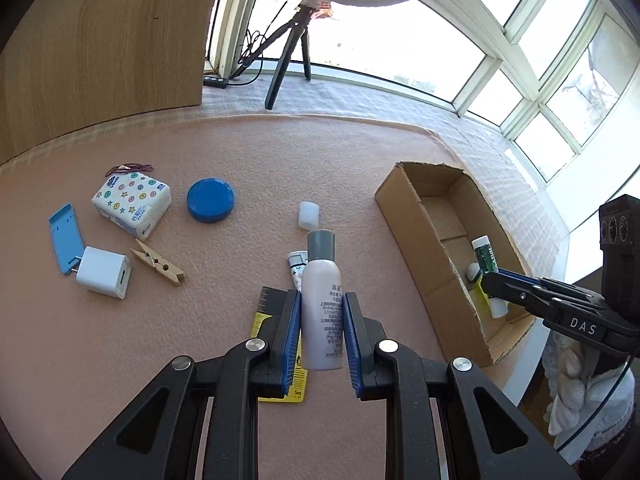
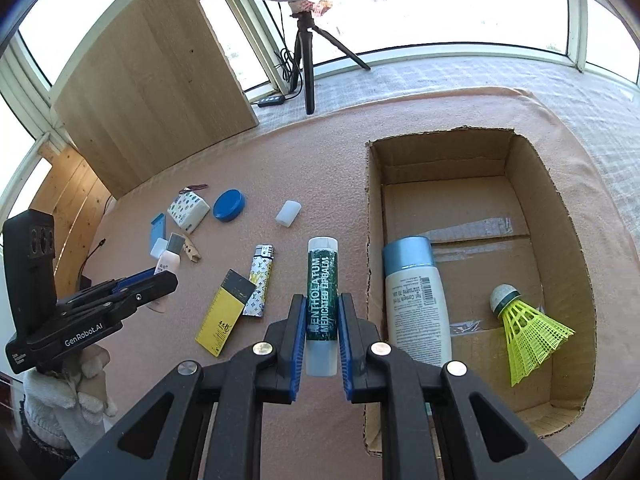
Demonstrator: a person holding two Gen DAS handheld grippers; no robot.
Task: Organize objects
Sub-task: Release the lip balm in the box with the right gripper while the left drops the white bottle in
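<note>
A: What do you have in your claws?

B: Your left gripper (image 1: 322,334) is clamped on the small bottle (image 1: 321,312), pale body, grey cap at 12 o'clock, its blue pads pressing both sides. Your right gripper (image 2: 322,334) is clamped on the lip balm stick (image 2: 322,304), green label, white cap pointing to 12 o'clock.

A: Where is the box?

B: In your right view the cardboard box (image 2: 520,152) lies at 3 o'clock of the balm, just beside it. 2 things lie inside: a white lotion bottle (image 2: 418,304) with a blue cap and a yellow shuttlecock (image 2: 528,328) near the right wall.

A: And on the cloth?

B: On the pink cloth (image 1: 100,360), in your left view, a comb card (image 1: 280,344) lies under the bottle. At 10 o'clock are a clothespin (image 1: 158,262), a white charger (image 1: 104,272) and a tissue pack (image 1: 132,204). A blue lid (image 1: 211,200) and a white cap (image 1: 309,215) lie toward 12 o'clock. In your right view a lighter (image 2: 260,280) lies at 9 o'clock of the balm.
</note>
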